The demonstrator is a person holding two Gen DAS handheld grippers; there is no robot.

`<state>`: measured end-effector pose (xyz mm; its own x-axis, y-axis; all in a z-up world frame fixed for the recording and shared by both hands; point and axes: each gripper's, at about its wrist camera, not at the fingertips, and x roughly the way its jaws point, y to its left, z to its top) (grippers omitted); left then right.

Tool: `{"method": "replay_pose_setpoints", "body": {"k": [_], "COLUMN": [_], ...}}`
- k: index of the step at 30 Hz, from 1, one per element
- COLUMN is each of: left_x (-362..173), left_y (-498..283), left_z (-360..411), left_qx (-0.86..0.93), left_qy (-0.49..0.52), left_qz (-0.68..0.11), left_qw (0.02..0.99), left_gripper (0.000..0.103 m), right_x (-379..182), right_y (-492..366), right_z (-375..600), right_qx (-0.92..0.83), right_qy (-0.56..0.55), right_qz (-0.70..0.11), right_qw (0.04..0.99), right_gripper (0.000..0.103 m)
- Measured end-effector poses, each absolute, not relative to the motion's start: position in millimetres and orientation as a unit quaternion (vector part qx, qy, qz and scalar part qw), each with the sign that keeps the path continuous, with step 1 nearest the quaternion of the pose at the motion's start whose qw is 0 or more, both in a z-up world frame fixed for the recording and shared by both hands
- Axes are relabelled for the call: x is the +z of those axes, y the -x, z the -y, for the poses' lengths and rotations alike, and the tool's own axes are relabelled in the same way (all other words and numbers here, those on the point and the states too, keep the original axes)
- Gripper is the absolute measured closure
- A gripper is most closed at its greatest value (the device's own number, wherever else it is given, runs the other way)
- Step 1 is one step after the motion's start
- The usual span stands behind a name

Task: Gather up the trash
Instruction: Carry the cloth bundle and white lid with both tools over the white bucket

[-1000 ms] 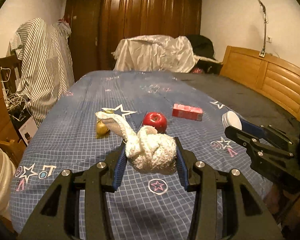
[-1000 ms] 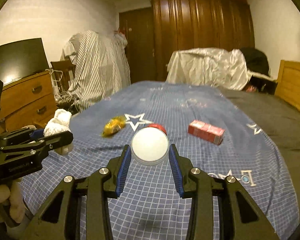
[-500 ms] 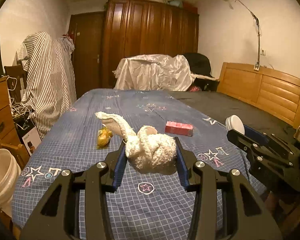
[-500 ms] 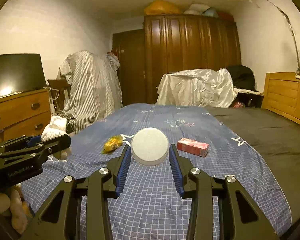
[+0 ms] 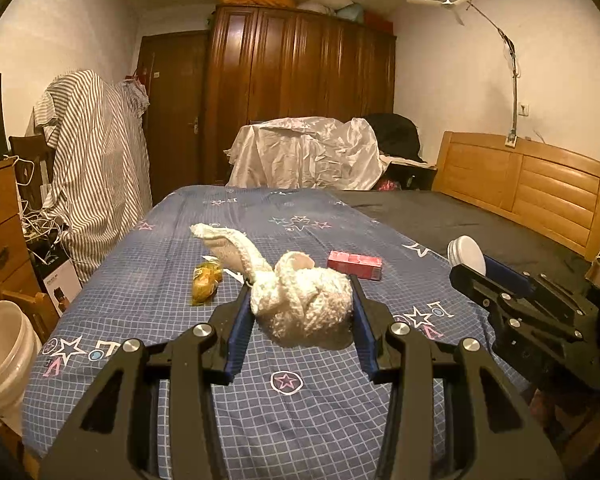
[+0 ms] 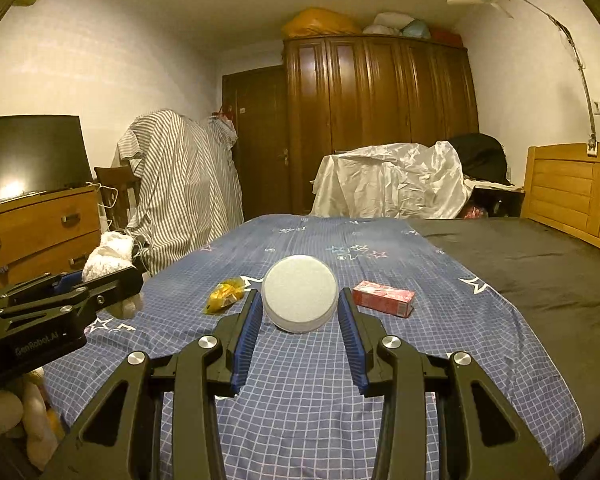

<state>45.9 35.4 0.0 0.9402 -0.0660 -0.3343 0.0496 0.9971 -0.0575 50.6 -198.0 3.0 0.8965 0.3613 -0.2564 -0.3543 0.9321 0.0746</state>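
Observation:
My left gripper [image 5: 300, 304] is shut on a crumpled white cloth [image 5: 300, 304] and holds it above the blue checked bedspread [image 5: 160, 292]. My right gripper [image 6: 299, 304] is shut on a round white lid-like container [image 6: 299, 298], also held above the bed. The right gripper shows at the right of the left wrist view [image 5: 470, 268], and the left gripper at the left of the right wrist view [image 6: 112, 276]. A yellow wrapper [image 5: 206, 282] [image 6: 224, 296] and a red carton [image 5: 354, 265] [image 6: 383, 298] lie on the bedspread beyond the grippers.
A white bucket [image 5: 0, 344] stands on the floor left of the bed. A wooden dresser [image 6: 40, 228] with a TV is at the left. A striped covered rack [image 5: 96, 176], a wardrobe [image 5: 300, 92] and a wooden headboard [image 5: 528, 188] surround the bed.
Both grippers have risen and tilted up, so more of the room shows. The red apple seen a second ago is now hidden behind the held things. Both grips are unchanged.

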Motion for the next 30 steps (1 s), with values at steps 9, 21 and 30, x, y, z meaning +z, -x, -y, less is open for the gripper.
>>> {"method": "replay_pose_setpoints", "body": {"k": [9, 21, 30], "left_x": [5, 21, 29], "left_y": [-43, -28, -5], "left_z": [-64, -171, -257], "left_qx": [0.004, 0.116, 0.206], "left_qy": [0.032, 0.046, 0.061], "left_qz": [-0.162, -0.161, -0.175], "left_qw": [0.986, 0.979, 0.961], "left_gripper": [0.061, 0.061, 0.061], "right_x": [20, 46, 68], "right_y": [-68, -95, -96], "right_z": [164, 28, -94], "right_qx": [0.228, 0.34, 0.421], "right_qy": [-0.001, 0.03, 0.06], "right_qz": [-0.127, -0.139, -0.151], "right_qw": [0.965, 0.929, 0.893], "right_gripper": [0.063, 0.063, 0.063]}}
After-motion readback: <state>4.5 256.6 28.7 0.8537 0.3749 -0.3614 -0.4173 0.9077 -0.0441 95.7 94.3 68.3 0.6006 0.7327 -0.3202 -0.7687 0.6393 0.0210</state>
